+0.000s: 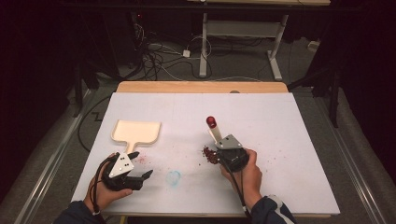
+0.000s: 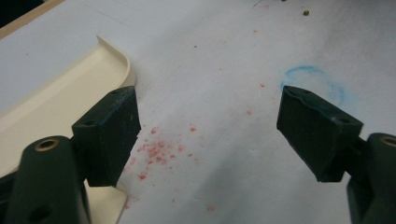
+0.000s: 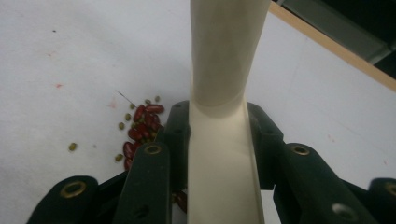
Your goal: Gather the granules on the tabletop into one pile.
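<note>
My right gripper (image 1: 227, 150) is shut on a cream tool handle (image 1: 216, 133) with a red tip (image 1: 211, 122) that slants up and away; the tool's lower end is hidden under the gripper. In the right gripper view the handle (image 3: 223, 70) runs up between the jaws of the right gripper (image 3: 219, 135). A small heap of red and green beans (image 1: 208, 154) lies just left of it, also seen as the beans (image 3: 140, 127). A cream dustpan (image 1: 136, 131) lies at the left. My left gripper (image 1: 141, 164) rests open near its stub handle, and the left gripper (image 2: 210, 135) holds nothing beside the dustpan (image 2: 60, 100).
A white board (image 1: 280, 121) covers the table, with a wooden edge (image 1: 201, 87) at the back. Red stains (image 2: 156, 151) and a faint blue ring (image 1: 173, 178) mark the board between the hands. Cables and a desk frame lie on the floor beyond.
</note>
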Tool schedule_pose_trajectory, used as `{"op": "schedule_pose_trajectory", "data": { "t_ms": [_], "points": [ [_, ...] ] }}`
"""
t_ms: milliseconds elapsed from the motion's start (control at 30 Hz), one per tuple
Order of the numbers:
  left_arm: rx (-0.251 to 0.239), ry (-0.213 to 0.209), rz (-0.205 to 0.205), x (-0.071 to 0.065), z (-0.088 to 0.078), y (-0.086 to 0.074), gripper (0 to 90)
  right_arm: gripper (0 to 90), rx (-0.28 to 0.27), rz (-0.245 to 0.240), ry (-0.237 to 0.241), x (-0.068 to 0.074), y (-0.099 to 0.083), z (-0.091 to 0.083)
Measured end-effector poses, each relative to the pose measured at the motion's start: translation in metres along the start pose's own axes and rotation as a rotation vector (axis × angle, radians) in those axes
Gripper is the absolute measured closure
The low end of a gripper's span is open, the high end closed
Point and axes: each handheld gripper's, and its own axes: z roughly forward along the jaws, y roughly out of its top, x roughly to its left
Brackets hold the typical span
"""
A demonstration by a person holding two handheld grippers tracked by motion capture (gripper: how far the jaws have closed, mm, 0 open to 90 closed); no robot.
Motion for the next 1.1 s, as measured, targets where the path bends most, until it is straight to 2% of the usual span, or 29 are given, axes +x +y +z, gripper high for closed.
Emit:
{"op": "schedule_pose_trajectory", "data": {
  "t_ms": [167,300,367,500,633,733,800,933,967,1033,1100],
  "points": [
    [0.005,0.000,-0.001,0.001,0.001,-0.001,20.5,67.4,-0.037,0.002,-0.014,-0.002,0.005,-0.006],
    [0.003,0.005,-0.001,0.000,0.000,0.000,20.4,67.4,-0.069,0.012,-0.003,-0.016,0.006,-0.018],
    [0.000,0.007,-0.002,0.000,-0.001,0.000,20.5,67.4,-0.081,0.020,0.023,-0.028,0.004,-0.027],
    [0.005,0.008,-0.003,0.001,-0.001,-0.001,20.4,67.4,-0.121,0.056,0.061,-0.064,-0.002,-0.052],
    [0.006,0.011,0.001,0.000,-0.001,-0.001,20.4,67.4,-0.141,0.048,0.113,-0.091,-0.015,-0.073],
    [0.004,0.015,0.002,0.001,-0.001,0.000,20.5,67.4,-0.168,0.022,0.204,-0.102,-0.027,-0.081],
    [0.005,0.018,0.002,0.001,-0.001,0.000,20.4,67.3,-0.185,-0.003,0.296,-0.102,-0.034,-0.084],
    [0.001,0.025,-0.003,0.002,-0.002,0.000,20.4,67.3,-0.229,-0.095,0.460,-0.091,-0.042,-0.083],
    [0.002,0.025,-0.003,0.002,-0.002,0.000,20.4,67.2,-0.242,-0.111,0.526,-0.087,-0.044,-0.081],
    [0.004,0.023,-0.004,0.003,-0.001,-0.001,20.5,67.2,-0.264,-0.155,0.613,-0.080,-0.045,-0.076],
    [0.003,0.023,-0.008,0.003,-0.001,-0.001,20.5,67.2,-0.280,-0.229,0.703,-0.072,-0.046,-0.067]
  ]
}}
